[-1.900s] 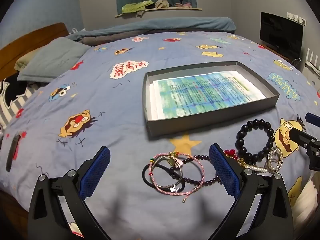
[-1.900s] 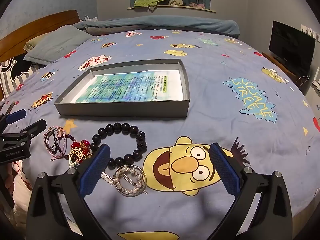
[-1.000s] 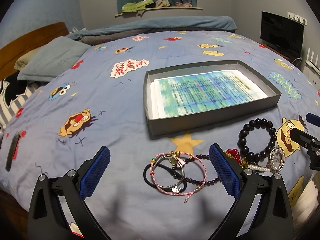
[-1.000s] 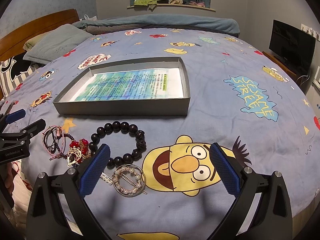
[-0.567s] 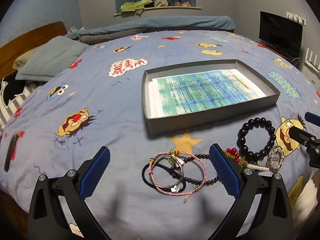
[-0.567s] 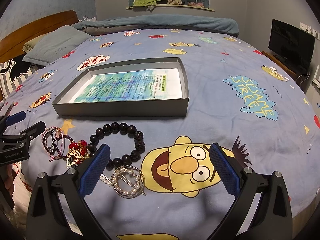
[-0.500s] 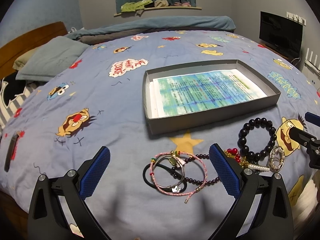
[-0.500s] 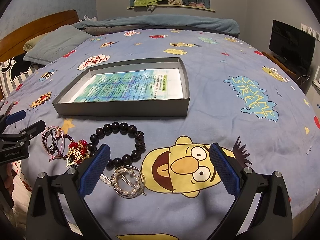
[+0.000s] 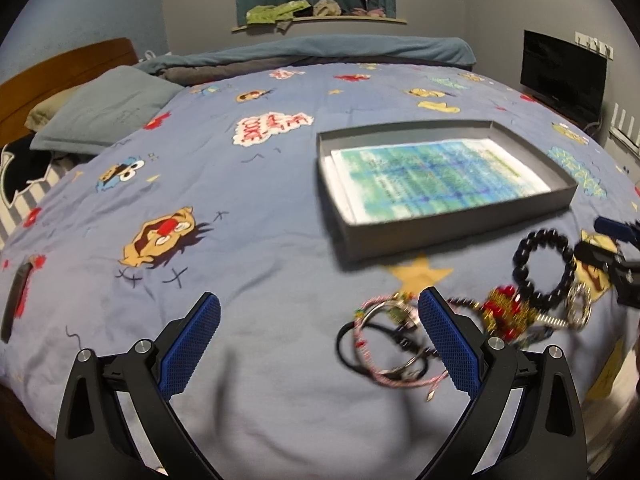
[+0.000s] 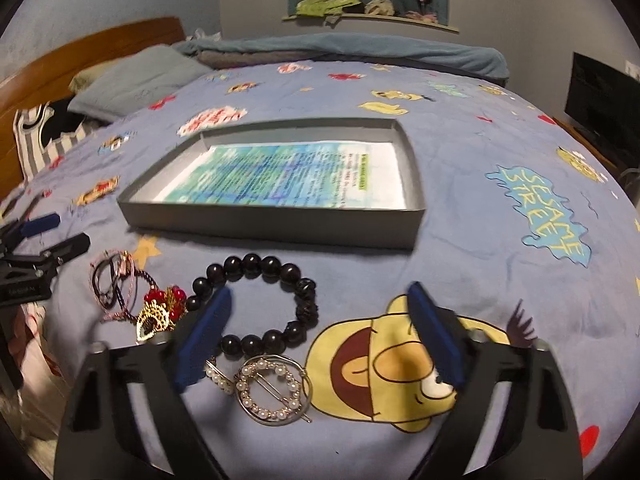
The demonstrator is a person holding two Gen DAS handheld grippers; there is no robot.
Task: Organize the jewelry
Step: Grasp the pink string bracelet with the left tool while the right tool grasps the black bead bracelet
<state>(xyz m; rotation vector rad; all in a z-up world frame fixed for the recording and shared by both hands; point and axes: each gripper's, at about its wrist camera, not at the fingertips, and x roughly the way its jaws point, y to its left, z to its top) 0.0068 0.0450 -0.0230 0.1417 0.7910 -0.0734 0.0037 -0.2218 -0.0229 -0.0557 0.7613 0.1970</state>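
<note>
Jewelry lies on the blue cartoon bedspread in front of a shallow grey tray point(image 10: 272, 226) lined with printed paper. My right gripper point(image 10: 318, 308) hovers over the black bead bracelet point(image 10: 272, 266). Its jaws are closing, with the bracelet's right side lying between them and neither pad touching it. A pearl ring clip point(image 10: 262, 365) lies just below, a red and gold brooch point(image 10: 160, 308) and tangled bangles point(image 10: 114, 284) to the left. My left gripper point(image 9: 319, 312) is open and holds nothing. The bangles point(image 9: 380, 344) lie by its right finger. The tray point(image 9: 440, 228) is ahead on the right.
A grey pillow point(image 9: 104, 116) and wooden headboard point(image 9: 60, 68) are at far left. A folded blanket point(image 9: 320, 52) lies at the bed's far end, and a dark screen point(image 9: 564, 72) stands on the right. A slim dark object point(image 9: 16, 300) lies near the bed's left edge.
The left gripper has slid to the left, so the bangles now sit by its right finger. The right gripper's fingers have drawn closer together over the bead bracelet.
</note>
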